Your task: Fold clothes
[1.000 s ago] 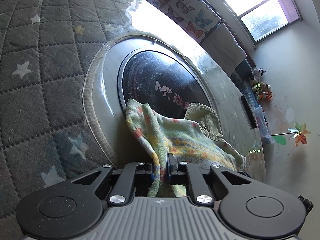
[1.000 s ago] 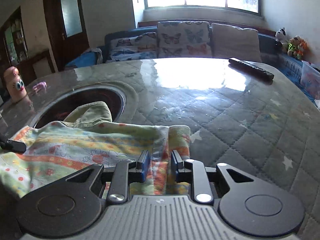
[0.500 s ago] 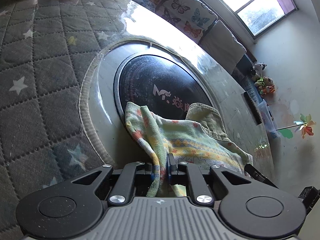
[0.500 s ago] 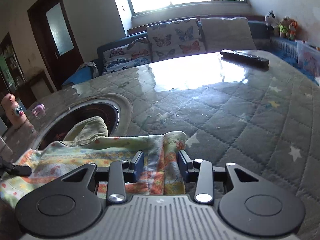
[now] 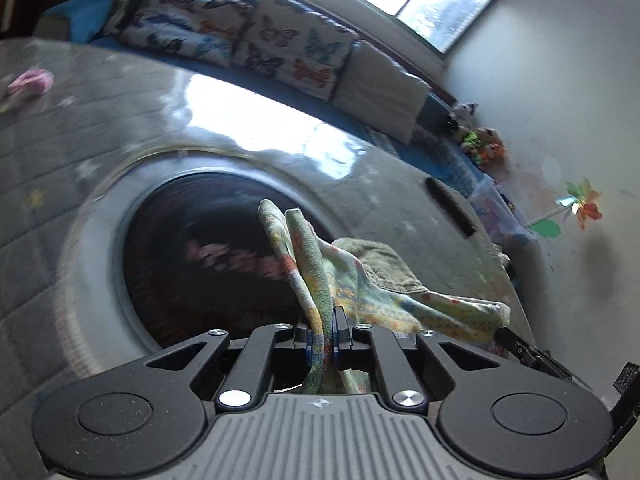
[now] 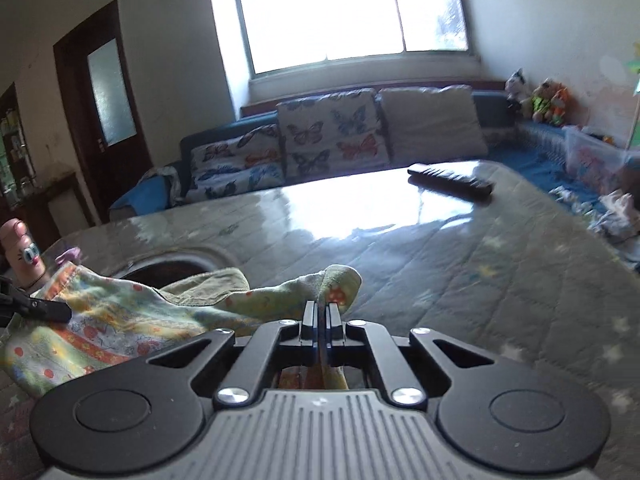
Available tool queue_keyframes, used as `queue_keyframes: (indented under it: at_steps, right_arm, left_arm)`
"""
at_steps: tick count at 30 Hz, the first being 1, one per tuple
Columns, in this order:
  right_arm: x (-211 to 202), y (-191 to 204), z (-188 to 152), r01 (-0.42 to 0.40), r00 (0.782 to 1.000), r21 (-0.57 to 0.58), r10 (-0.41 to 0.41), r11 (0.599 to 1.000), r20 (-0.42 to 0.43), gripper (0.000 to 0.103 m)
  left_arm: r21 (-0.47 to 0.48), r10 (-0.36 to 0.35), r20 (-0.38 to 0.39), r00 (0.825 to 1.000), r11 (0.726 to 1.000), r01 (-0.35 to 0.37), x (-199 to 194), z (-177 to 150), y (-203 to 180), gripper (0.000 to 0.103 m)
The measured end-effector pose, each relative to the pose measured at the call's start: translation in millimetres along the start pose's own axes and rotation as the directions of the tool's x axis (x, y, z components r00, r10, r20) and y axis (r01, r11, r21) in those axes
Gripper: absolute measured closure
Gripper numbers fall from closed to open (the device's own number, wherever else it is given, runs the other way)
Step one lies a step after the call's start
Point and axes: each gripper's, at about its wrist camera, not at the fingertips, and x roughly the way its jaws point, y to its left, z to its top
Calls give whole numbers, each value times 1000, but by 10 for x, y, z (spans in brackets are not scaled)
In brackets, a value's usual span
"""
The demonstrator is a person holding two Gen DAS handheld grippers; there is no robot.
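A small patterned garment (image 5: 384, 300), pale green and yellow with orange prints and an olive waistband (image 5: 384, 264), hangs stretched between my two grippers above the table. My left gripper (image 5: 323, 326) is shut on one bunched corner of it. My right gripper (image 6: 321, 316) is shut on the opposite corner; the garment (image 6: 120, 320) spreads away to the left in the right wrist view. The tip of the other gripper shows at the far edge in each view.
The quilted grey table cover (image 6: 480, 280) has a round dark inset hob (image 5: 208, 264) under the garment. A black remote (image 6: 450, 185) lies at the far side. A pink toy figure (image 6: 22, 252) stands at the left edge. A sofa with butterfly cushions (image 6: 332, 136) is behind.
My right gripper has closed on the garment's corner. Both grippers have risen and lifted the garment off the table; the views have tilted up toward the sofa and window.
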Motion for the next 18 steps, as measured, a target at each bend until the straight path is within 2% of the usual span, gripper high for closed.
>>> queue_keyframes:
  at_steps: [6,11,15,18]
  right_arm:
    - [-158,-460,174,138,990,7,-138,990,39,100]
    - [-172,-940,277,257,965,35,-259,966,43,100]
    - [-149,-1182,269,318,947,51,-319,947,32,100]
    - [-86,-1324,206,350,936,71,-351,934,1,100]
  left_arm:
    - [109,-75,-36,997,991,79,471,171,-629,94]
    - [184,-111,-82,990,975,125,893,199,-1077,94]
    - [236,-119,-123,985,961,146,1183,181,-1322,94]
    - [277,-96,-147,985,952,134,1358,125,-1428,93]
